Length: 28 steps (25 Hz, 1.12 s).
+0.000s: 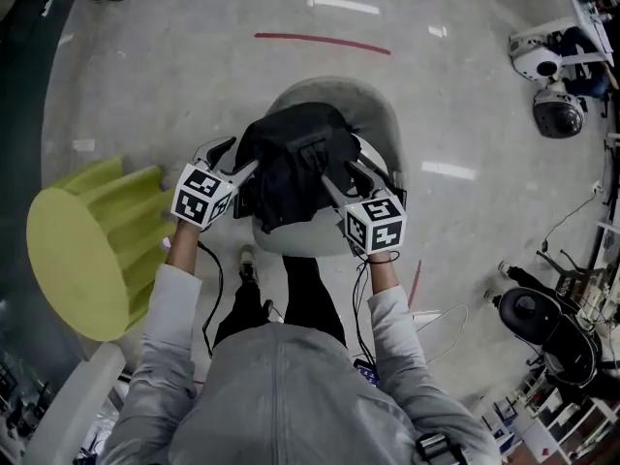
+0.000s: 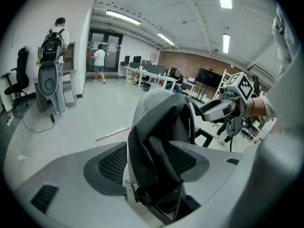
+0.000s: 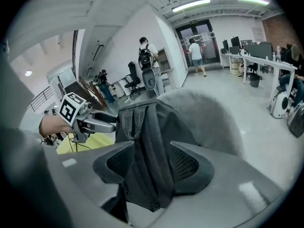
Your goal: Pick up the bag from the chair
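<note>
A black bag lies on the seat of a pale grey shell chair, right in front of me. My left gripper grips the bag's left side, and my right gripper grips its right side. In the left gripper view, dark fabric of the bag fills the gap between the mesh pads, and the gripper is shut on it. The right gripper shows beyond it. In the right gripper view, that gripper is shut on a strap of the bag. The chair back rises behind.
A yellow-green stool stands close on the left. A red tape line crosses the floor beyond the chair. Dome cameras and a black chair base sit at the right. Two people stand far off.
</note>
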### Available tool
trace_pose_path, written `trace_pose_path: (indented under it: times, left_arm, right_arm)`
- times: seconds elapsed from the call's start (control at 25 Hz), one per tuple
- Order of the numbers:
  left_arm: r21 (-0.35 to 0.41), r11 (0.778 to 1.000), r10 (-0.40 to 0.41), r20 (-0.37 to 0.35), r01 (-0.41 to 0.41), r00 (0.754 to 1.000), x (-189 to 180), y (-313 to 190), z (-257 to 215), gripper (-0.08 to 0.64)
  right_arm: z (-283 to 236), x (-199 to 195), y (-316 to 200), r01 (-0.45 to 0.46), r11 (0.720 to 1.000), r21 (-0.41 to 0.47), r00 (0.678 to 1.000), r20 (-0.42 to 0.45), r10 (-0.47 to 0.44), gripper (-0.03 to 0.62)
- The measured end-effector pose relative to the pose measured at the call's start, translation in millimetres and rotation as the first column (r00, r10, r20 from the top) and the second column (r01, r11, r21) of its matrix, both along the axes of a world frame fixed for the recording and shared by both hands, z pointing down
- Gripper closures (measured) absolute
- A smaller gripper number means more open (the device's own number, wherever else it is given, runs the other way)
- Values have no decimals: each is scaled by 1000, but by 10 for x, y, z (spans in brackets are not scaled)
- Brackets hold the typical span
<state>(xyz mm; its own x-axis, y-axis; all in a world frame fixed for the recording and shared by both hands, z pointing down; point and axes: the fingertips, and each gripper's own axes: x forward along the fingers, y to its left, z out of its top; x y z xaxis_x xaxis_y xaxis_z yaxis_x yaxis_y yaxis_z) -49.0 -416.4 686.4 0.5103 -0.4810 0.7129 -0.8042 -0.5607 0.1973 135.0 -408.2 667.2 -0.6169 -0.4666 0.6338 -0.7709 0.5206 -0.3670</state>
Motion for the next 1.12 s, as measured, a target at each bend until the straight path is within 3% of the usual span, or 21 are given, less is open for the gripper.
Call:
trace_pose_path:
  times: [0.4, 0.52, 0.72, 0.84, 1.12]
  left_arm:
    - [-73, 995, -67, -33, 65, 997, -22, -164, 437, 276]
    - [-90, 993, -86, -68, 79, 994, 30, -163, 473, 279]
    - [-126, 988, -104, -113, 89, 988, 106, -108, 455, 357]
    - [-158, 984, -104, -148, 80, 984, 143, -40, 405, 439]
    - [-100, 995, -41, -192, 22, 981, 318, 277, 235, 505]
  right_arm:
    - [423, -153, -156, 24, 999, -44, 999, 38, -22, 337]
    - [428, -180, -150, 22, 999, -35, 999, 37, -20, 383]
    - [367, -174, -77, 41, 999, -24, 999, 5, -41, 427]
    - [303, -160, 2, 39, 999, -12, 999, -8, -39, 459]
    - [39, -59, 336, -71, 996, 59, 997, -10, 72, 514]
